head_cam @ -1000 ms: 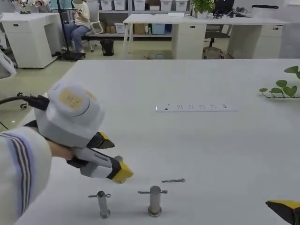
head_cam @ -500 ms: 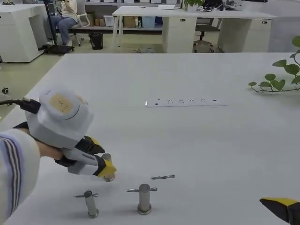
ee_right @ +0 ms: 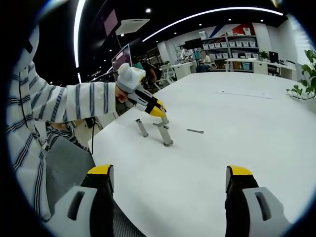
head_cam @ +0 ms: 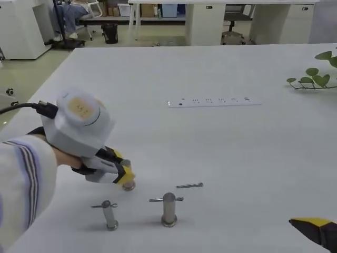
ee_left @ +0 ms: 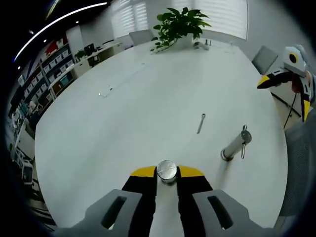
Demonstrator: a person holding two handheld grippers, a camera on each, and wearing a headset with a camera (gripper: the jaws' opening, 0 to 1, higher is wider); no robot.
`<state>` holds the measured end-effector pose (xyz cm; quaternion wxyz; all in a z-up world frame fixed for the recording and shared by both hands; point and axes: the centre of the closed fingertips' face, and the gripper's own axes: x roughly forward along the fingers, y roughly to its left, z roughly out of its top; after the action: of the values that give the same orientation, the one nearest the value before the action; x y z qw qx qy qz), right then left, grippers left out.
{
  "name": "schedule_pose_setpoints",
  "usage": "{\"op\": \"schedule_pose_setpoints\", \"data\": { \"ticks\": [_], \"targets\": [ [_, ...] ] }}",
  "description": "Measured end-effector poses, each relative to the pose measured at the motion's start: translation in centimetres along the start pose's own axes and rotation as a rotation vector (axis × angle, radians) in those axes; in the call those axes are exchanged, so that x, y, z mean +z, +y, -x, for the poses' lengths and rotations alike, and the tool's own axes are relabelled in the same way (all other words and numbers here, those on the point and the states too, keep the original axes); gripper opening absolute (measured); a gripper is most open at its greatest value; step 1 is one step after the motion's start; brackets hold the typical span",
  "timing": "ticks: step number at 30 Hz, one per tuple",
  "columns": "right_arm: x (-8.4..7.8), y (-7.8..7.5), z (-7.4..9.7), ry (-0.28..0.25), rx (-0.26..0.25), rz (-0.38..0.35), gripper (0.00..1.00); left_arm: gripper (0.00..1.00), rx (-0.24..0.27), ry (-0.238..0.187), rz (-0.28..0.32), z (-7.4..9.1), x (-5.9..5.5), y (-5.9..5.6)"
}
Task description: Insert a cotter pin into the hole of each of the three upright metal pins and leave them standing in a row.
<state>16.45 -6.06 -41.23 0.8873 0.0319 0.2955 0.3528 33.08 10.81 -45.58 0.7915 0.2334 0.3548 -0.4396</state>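
One metal pin (ee_left: pixel 167 169) now clamped in left gripper (ee_left: pixel 167 174), jaws earlier wider.

On my table (head_cam: pixel 237 147), my left gripper (head_cam: pixel 126 176) is on the left side. The third pin (head_cam: pixel 129 184) stands on the table between its jaws, and both jaws touch it. Closer to me stand two more pins. The first pin (head_cam: pixel 109 213) is a bit to the left of the third pin, and the second pin (head_cam: pixel 168 209) is to the right of the first. A loose clip (head_cam: pixel 189 185) lies flat on the table, right of the third pin and just behind the second pin. Far behind them lies a power strip (head_cam: pixel 214 101). A plant (head_cam: pixel 316 79) is at the far right. My right gripper (head_cam: pixel 316 232) is at the near right, well apart from the pins.
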Motion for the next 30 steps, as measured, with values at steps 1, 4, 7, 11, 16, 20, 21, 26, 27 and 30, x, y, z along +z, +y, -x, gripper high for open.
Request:
{"op": "schedule_pose_setpoints", "data": {
  "ticks": [1,4,7,11,16,20,21,26,27,30],
  "targets": [
    [0.0,0.0,0.0,0.000,0.001,0.000,0.93,0.11,-0.003,-0.001,0.005,0.0,0.0,0.0],
    [0.0,0.0,-0.1,0.001,0.003,-0.001,0.93,0.10,-0.011,0.006,0.042,-0.1,-0.1,0.0],
    [0.0,-0.1,-0.1,0.003,-0.004,-0.001,0.93,0.10,-0.006,0.015,0.015,-0.1,-0.1,0.0],
    [0.3,-0.1,0.0,-0.010,-0.005,-0.013,0.92,0.10,0.010,0.005,0.027,-0.2,0.1,-0.1],
    [0.3,0.1,-0.2,-0.008,0.002,-0.005,0.92,0.09,0.023,-0.012,0.074,-0.2,0.1,0.1],
    [0.6,0.2,-0.3,-0.012,0.009,0.002,0.92,0.09,0.031,-0.017,0.082,0.1,0.2,0.0],
    [0.6,0.2,-0.3,-0.011,0.010,0.002,0.92,0.09,0.033,-0.030,0.097,0.3,0.4,0.1],
    [1.0,-0.1,-0.1,-0.024,0.004,-0.002,0.92,0.09,0.044,-0.045,0.130,1.8,1.4,0.4],
    [1.1,-0.2,-0.1,-0.029,0.003,-0.003,0.92,0.09,0.047,-0.042,0.123,2.1,1.5,0.5],
    [1.3,-0.3,0.1,-0.035,0.001,-0.003,0.92,0.09,0.055,-0.044,0.111,2.9,1.9,0.4]
  ]
}}
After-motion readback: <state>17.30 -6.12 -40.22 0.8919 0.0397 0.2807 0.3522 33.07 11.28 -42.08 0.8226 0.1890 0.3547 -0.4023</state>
